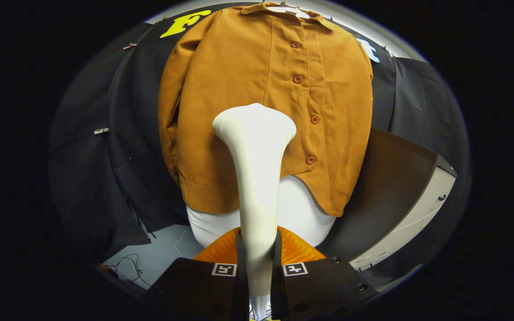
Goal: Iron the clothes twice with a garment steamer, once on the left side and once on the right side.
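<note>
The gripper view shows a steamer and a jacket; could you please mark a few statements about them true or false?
1. The gripper has its jaws shut on the steamer. True.
2. The steamer's head is in front of the jacket's lower half. True.
3. The jacket lies flat on a table. False: it hangs on a hanger.
4. The jacket is unbuttoned and open. False: it is buttoned shut.
5. White fabric shows below the jacket's hem. True.

Steamer stands upright between the gripper fingers, clamped by both. Its head sits before the shirt, apparently just short of touching. Shirt hangs over a white garment; table to the right.
</note>
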`<control>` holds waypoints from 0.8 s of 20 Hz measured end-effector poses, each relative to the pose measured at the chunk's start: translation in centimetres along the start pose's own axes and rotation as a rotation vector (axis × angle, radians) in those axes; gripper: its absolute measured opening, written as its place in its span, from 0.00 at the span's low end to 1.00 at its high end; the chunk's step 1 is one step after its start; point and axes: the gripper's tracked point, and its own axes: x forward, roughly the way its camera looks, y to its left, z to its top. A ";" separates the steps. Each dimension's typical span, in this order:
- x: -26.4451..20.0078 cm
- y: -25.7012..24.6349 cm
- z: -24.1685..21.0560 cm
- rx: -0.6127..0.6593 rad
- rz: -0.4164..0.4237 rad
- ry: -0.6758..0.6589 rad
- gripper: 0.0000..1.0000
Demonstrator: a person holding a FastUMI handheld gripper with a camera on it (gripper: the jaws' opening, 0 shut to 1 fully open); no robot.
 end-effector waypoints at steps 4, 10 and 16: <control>-3.6 -1.5 2.6 -0.007 0.000 -0.038 0.22; -10.1 -3.0 7.5 0.024 0.017 -0.090 0.22; -15.6 -6.0 12.3 0.095 -0.008 -0.146 0.22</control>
